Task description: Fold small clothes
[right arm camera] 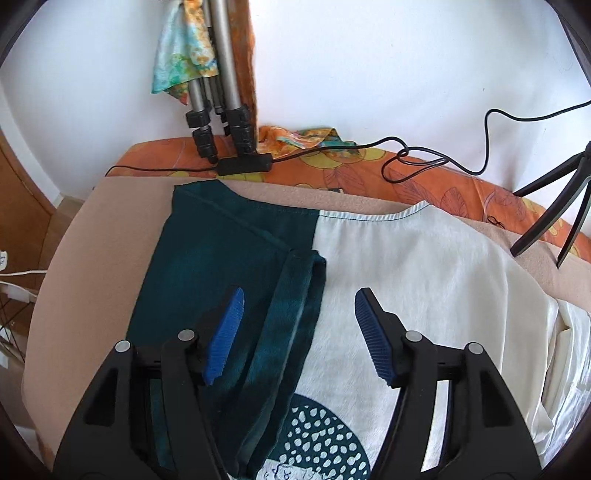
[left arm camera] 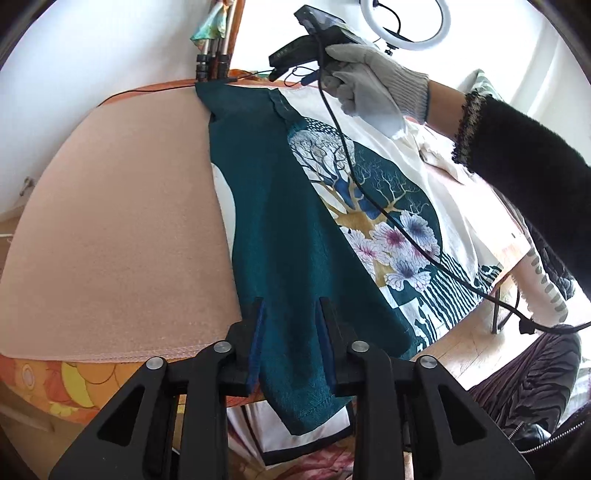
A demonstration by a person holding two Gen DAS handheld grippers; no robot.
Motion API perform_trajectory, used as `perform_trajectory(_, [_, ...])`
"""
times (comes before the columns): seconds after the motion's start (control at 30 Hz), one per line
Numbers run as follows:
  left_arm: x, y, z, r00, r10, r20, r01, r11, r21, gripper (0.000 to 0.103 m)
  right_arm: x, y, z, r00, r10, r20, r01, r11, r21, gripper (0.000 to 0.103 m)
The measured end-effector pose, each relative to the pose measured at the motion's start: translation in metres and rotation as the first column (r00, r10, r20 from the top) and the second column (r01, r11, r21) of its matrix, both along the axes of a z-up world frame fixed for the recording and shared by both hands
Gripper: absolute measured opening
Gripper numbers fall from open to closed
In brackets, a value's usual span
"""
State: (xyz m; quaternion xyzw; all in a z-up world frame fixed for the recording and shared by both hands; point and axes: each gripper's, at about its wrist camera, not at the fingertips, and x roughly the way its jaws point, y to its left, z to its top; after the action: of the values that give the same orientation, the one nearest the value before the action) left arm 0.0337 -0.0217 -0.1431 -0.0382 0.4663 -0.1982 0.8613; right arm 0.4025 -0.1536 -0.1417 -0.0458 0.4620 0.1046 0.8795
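Note:
A small white shirt (left arm camera: 373,122) with a teal side panel (left arm camera: 273,229) and a tree-and-flower print (left arm camera: 373,206) lies flat on a pink-beige blanket (left arm camera: 118,229). My left gripper (left arm camera: 291,332) is at the near hem. Its jaws stand apart, and the teal cloth lies flat between them and hangs over the table edge. My right gripper (right arm camera: 301,295) is open above the shirt's far end, one pad over the folded teal sleeve (right arm camera: 295,314), the other over white cloth (right arm camera: 424,280). It grips nothing. A gloved hand (left arm camera: 369,81) holds it.
Tripod legs (right arm camera: 218,110) with a colourful scarf stand at the far edge on an orange floral cover (right arm camera: 424,177). A black cable (right arm camera: 369,146) runs along the back, and another cable (left arm camera: 369,206) crosses the print. A second black tripod (right arm camera: 554,218) stands far right, with a ring light (left arm camera: 406,22) above.

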Motion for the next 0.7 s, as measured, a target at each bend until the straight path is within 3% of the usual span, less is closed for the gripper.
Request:
perform_trajectory(0.17, [-0.001, 0.008, -0.011, 0.999, 0.025, -0.035, -0.025, 1.0, 0.003, 0.037, -0.002, 0.034, 0.023, 0.995, 0.093, 0.036, -0.093, 0.996, 0.007, 0.066])
perform_trajectory(0.23, [0.0, 0.013, -0.02, 0.995, 0.021, -0.094, -0.025, 0.999, -0.045, 0.037, 0.005, 0.054, 0.025, 0.99, 0.133, 0.041, -0.133, 0.991, -0.003, 0.066])
perform_trajectory(0.33, [0.0, 0.015, -0.021, 0.996, 0.01, -0.094, -0.016, 0.998, -0.06, 0.037, 0.023, 0.083, 0.022, 0.984, 0.174, 0.04, -0.173, 0.985, -0.018, 0.065])
perform_trajectory(0.43, [0.003, 0.02, -0.024, 0.993, 0.016, -0.116, -0.029, 0.993, -0.111, 0.032, 0.047, 0.103, 0.014, 0.981, 0.188, 0.04, -0.188, 0.982, -0.015, 0.057])
perform_trajectory(0.5, [0.006, 0.021, -0.027, 0.991, 0.011, -0.133, -0.028, 0.992, -0.125, 0.006, 0.063, 0.113, 0.007, 0.979, 0.202, 0.032, -0.202, 0.979, -0.003, 0.053])
perform_trajectory(0.7, [0.006, 0.025, -0.03, 0.99, 0.014, -0.14, -0.036, 0.988, -0.153, 0.003, 0.097, 0.129, -0.02, 0.979, 0.201, 0.015, -0.201, 0.979, -0.014, 0.05])
